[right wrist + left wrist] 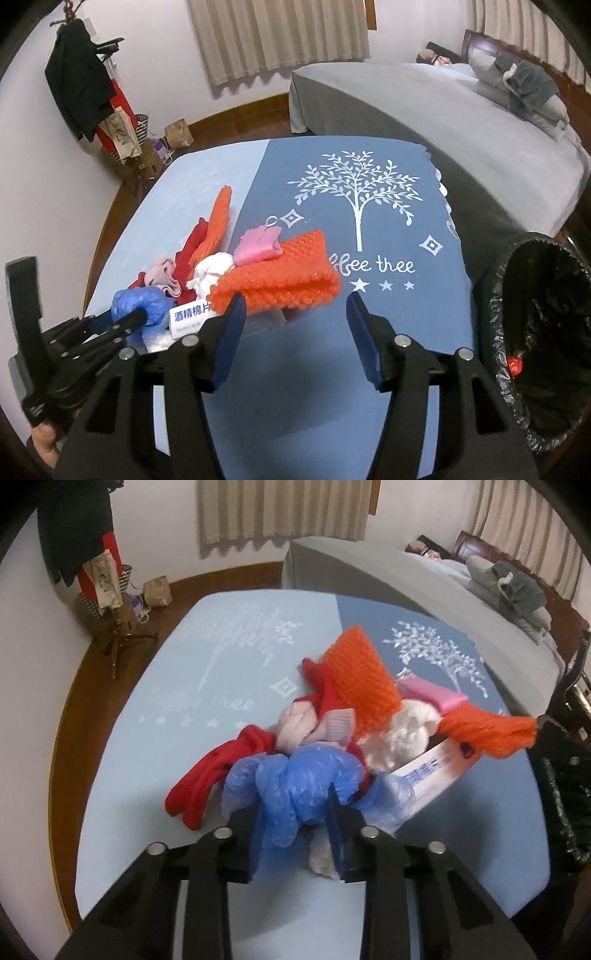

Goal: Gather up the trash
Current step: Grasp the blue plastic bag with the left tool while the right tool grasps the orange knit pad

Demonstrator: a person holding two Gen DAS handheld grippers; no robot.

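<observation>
Trash pile: a mixed heap on the blue tablecloth [369,369], lying across the seam between its pale half and its dark half.

- Blue plastic bag [295,786]: crumpled, glossy, at the near edge of the heap, at 6 o'clock from the orange pieces in the left wrist view.
- Orange foam net [280,277]: knobbly sleeve, folded flat, at the heap's right edge in the right wrist view. A second orange piece [218,218] stands on edge at 11 o'clock from it.
- Red cloth [207,779]: limp strips at 9 o'clock from the bag.
- White tissue [406,734]: wadded, mid-heap.
- Pink packet [258,247]: small, resting against the net's upper edge.
- White printed box [188,317]: partly buried, just beside the bag.

Trash bin [546,332]: black-lined, off the table at 3 o'clock in the right wrist view; something small and red lies inside.

Left gripper [295,812]: low over the table's near edge, its two fingers clenched around the blue plastic bag.

Right gripper [295,325]: level above the dark half, released, jaws spread wide, left fingertip just beside the net, holding nothing.
</observation>
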